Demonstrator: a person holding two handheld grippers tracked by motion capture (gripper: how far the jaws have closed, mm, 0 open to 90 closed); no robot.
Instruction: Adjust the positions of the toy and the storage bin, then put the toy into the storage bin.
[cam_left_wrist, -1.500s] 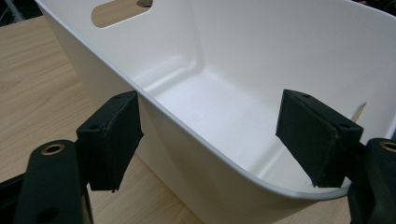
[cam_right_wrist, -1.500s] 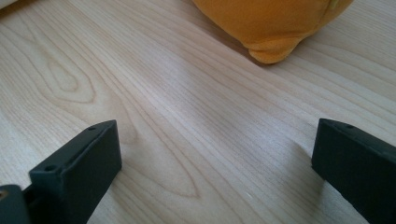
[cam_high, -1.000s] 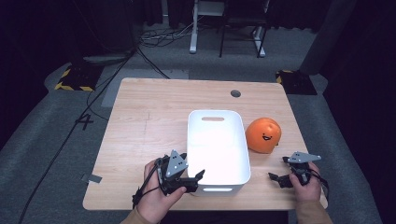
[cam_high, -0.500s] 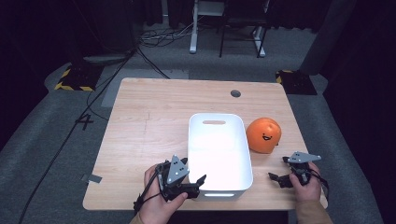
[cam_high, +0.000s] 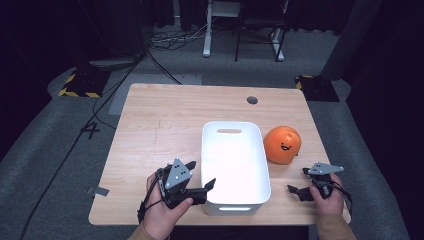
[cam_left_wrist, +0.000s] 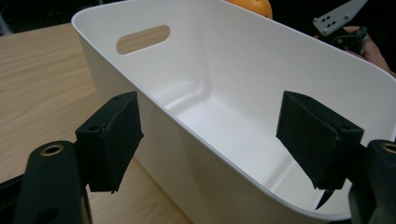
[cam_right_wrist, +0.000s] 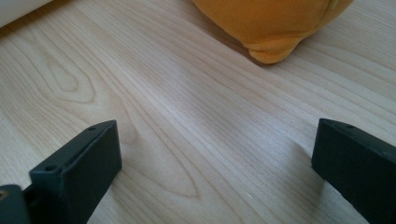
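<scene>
Left gripper (cam_left_wrist: 210, 140) wide open, one jaw outside white tub (cam_left_wrist: 224, 70) wall, other inside. Orange toy (cam_left_wrist: 247, 5) behind.

High view looks down on the table (cam_high: 165, 115); both gripper views sit close, sharing its wood.

smooth glossy white plastic tub (cam_left_wrist: 243, 70), soft orange plush toy (cam_right_wrist: 271, 23), matt pale wood-grain table (cam_right_wrist: 187, 130)

Both grippers, left (cam_high: 200, 186) and right (cam_high: 299, 186), are black with blocky jaws, each topped by a grey triangular plate with screw holes.
</scene>
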